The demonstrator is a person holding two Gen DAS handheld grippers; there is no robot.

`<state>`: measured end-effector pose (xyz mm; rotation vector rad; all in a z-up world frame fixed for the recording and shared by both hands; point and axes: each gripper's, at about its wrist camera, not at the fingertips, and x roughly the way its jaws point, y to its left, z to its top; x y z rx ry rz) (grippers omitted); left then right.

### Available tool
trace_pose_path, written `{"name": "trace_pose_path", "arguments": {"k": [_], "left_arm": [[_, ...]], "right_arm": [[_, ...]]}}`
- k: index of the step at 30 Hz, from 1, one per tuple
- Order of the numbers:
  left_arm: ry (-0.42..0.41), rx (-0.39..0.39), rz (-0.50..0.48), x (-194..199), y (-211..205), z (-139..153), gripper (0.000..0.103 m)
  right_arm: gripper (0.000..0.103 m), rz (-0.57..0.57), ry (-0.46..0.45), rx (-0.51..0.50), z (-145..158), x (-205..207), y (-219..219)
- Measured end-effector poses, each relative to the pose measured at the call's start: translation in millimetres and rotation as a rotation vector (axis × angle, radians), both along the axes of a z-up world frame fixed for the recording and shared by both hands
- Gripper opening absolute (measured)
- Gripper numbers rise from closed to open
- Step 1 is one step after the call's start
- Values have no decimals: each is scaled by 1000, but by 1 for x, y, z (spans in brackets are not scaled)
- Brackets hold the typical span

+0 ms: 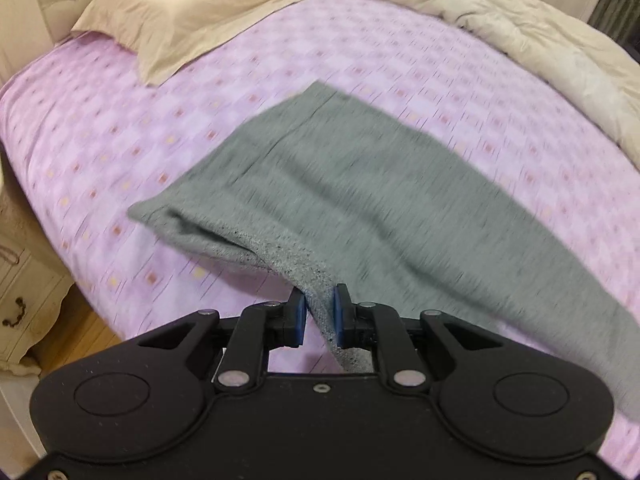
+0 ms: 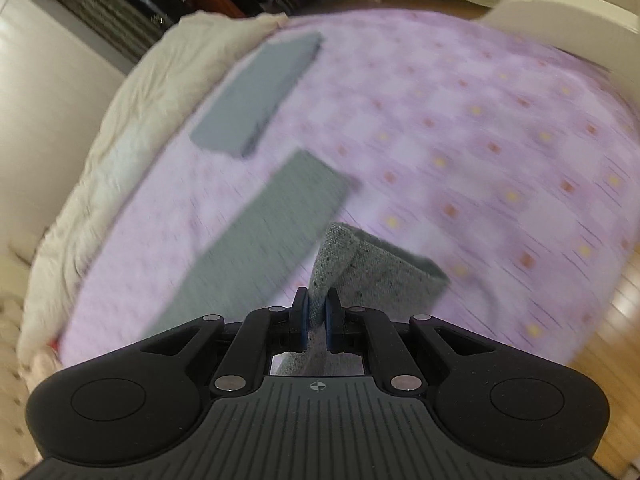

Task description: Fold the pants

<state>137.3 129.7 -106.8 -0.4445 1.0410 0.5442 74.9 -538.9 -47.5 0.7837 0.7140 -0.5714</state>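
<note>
Fold in progress: both grippers clamped on pants, cloth partly raised.
Left gripper (image 1: 320,320) and right gripper (image 2: 316,318) each pinch grey pants (image 1: 340,184) fabric between near-closed jaws; the remainder lies on the bed sheet (image 1: 100,128). Folding over and flattening appear outstanding.

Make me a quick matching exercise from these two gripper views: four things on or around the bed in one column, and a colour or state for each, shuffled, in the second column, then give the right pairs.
Things:
1. pants
2. bedsheet
3. pillow
4. folded garment

States:
A. beige, by the headboard
B. grey, pinched in both grippers
C. lying flat beside the duvet
D. pink with small squares

Pairs: 1-B, 2-D, 3-A, 4-C
</note>
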Motion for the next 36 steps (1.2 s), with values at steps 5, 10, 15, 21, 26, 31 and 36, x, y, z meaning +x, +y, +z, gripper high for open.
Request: {"name": "trace_pose_path", "arguments": {"k": [5, 10, 15, 21, 26, 31, 36], "left_arm": [[-12, -10, -11, 38, 7, 5, 18], [-5, -23, -16, 74, 8, 5, 18], [6, -18, -36, 112, 7, 4, 18], [26, -35, -59, 159, 10, 0, 18], [55, -31, -92, 204, 8, -15, 19], [104, -29, -113, 240, 5, -42, 19], [156, -23, -126, 263, 5, -70, 20]], "right_arm": [[8, -72, -26, 32, -6, 35, -20], [8, -100, -3, 31, -12, 69, -28], [8, -148, 5, 51, -14, 100, -35], [8, -181, 20, 51, -20, 139, -45], [8, -204, 74, 26, -38, 172, -48], [8, -215, 131, -5, -54, 196, -48], [8, -220, 181, -30, -68, 213, -48]]}}
